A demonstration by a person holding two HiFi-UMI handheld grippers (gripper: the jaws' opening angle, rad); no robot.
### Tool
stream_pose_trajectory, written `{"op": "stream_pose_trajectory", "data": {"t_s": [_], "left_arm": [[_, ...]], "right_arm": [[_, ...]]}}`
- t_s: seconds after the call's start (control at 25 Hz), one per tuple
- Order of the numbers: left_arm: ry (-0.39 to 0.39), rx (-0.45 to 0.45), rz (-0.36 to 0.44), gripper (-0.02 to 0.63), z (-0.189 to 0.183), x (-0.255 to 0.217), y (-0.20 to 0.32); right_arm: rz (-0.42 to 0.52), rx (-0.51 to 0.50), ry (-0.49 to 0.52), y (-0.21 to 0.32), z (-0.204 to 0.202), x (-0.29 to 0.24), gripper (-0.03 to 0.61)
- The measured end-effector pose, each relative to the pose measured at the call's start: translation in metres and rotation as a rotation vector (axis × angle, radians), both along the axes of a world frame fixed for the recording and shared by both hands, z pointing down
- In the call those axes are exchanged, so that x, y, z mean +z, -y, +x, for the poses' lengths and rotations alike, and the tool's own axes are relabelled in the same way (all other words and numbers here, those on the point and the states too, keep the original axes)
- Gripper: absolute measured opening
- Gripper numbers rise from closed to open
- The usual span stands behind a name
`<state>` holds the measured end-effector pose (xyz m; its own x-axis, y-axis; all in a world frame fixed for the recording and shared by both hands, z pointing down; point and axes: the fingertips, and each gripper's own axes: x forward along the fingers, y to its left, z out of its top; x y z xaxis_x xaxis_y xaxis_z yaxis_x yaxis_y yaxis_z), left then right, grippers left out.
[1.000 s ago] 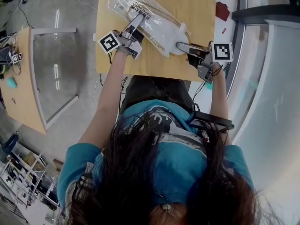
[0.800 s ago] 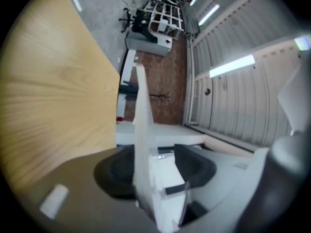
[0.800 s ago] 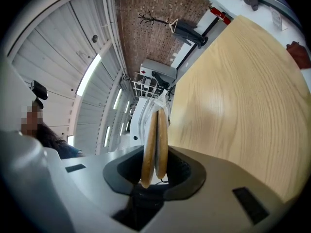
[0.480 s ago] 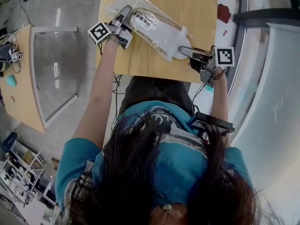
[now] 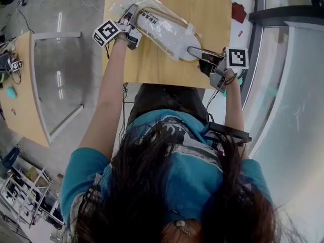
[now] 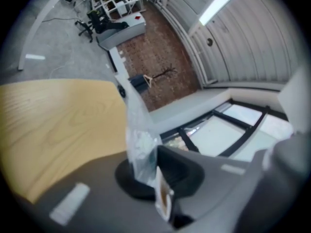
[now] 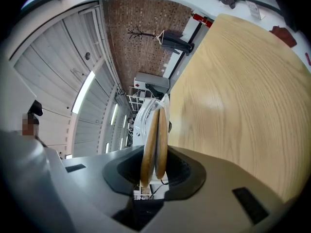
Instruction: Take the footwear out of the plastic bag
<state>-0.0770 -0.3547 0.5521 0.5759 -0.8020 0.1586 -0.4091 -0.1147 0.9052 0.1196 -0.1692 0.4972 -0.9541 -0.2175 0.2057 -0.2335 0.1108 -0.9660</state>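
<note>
On the wooden table [image 5: 212, 4], left gripper [image 5: 130, 13] is clamping the clear plastic bag [image 5: 152, 24] as anchor; right gripper [image 5: 194, 50] is clamping the tan-soled white footwear [image 5: 177, 37], likely for pull-out.

A light wooden table [image 5: 212, 4] fills the top. A dark red object [image 5: 239, 11] lies on the white ledge [image 5: 244, 39] beside it. Left, a second table [image 5: 23, 100] carries a teal item [image 5: 12, 90].

Printed label [image 5: 152, 19] on the plastic bag [image 5: 169, 34], dark characters too small to read
</note>
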Motion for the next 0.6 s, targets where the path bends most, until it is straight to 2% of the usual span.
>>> {"op": "stream_pose_trajectory", "data": {"t_s": [0.16,0.32,0.44,0.6], "left_arm": [[-0.015,-0.116,-0.046,0.0,-0.022,0.017,0.005],[0.018,-0.073,-0.052,0.0,-0.02,0.026,0.009],[0.025,-0.19,-0.095,0.0,-0.045,0.034,0.014],[0.059,-0.356,-0.116,0.0,-0.093,0.041,0.012]], "right_arm": [[-0.031,0.009,-0.034,-0.005,0.011,0.008,0.098],[-0.062,0.04,-0.004,-0.012,0.038,0.013,0.098],[-0.071,0.038,-0.048,-0.016,0.05,0.014,0.098],[-0.064,0.115,-0.099,-0.014,0.091,0.009,0.097]]}}
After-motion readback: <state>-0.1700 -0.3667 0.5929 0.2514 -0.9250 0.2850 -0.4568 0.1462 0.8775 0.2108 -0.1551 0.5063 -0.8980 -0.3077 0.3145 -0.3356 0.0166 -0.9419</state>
